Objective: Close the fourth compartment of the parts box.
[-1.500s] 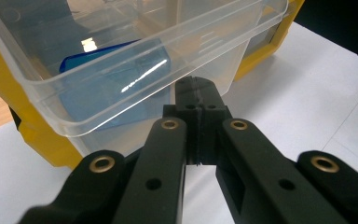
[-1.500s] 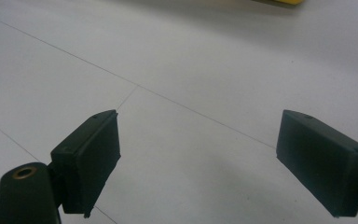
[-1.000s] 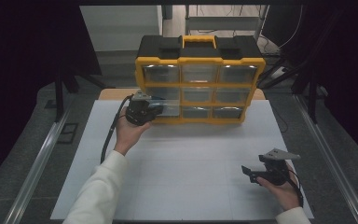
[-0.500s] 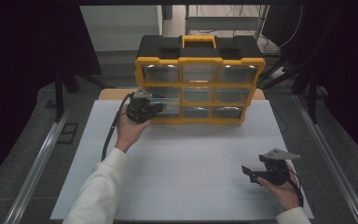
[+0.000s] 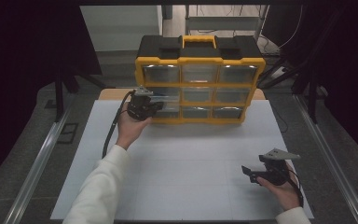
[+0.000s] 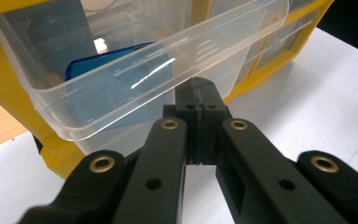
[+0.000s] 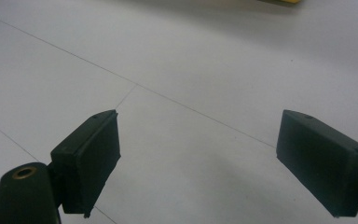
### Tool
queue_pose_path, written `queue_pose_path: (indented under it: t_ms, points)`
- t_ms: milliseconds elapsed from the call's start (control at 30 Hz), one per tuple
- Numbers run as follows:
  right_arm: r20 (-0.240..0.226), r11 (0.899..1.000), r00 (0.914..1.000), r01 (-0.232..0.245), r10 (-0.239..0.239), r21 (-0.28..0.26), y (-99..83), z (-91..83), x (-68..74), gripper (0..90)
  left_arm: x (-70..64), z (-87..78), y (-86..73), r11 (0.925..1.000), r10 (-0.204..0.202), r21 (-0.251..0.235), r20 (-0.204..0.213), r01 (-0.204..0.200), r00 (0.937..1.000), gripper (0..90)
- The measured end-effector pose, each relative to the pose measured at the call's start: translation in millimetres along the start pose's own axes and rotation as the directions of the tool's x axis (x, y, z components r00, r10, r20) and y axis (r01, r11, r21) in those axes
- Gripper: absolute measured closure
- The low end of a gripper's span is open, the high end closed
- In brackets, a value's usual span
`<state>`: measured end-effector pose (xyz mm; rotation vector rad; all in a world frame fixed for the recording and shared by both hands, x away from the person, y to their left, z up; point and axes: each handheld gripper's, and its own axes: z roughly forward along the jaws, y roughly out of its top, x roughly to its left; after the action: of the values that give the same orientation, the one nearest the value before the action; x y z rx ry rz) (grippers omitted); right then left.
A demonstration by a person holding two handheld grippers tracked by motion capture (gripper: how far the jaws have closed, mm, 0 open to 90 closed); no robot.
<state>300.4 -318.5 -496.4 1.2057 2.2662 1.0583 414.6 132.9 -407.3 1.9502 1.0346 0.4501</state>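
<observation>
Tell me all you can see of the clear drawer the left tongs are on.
The clear drawer is see-through plastic, glossy, with a thick rolled front rim. It sits in the bottom-left bay of the yellow organizer and is pulled partway out. The left tongs are shut on its front lip from below. Inside lies a flat blue piece, blurred through the wall. The organizer stands on the white mat.

White long sleeve (image 5: 100,182) on the left arm, white cuff (image 5: 292,216) at the right wrist, black left gripper (image 6: 199,100) with brass-ringed screw holes, black cable (image 5: 112,130), right gripper (image 7: 198,161) with blocky black jaws, grey three-cornered plate (image 5: 279,153)
</observation>
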Motion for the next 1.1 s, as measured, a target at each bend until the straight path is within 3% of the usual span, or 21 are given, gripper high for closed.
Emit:
queue_pose_path:
  t_ms: [1100]
  points:
    - [0.0,1.0,1.0,0.0,0.0,0.004,-0.7,0.7,-0.5,13.9,11.3,11.2,12.9,0.9999,-0.013,0.001,-0.019,0.013,0.9997,90.0]
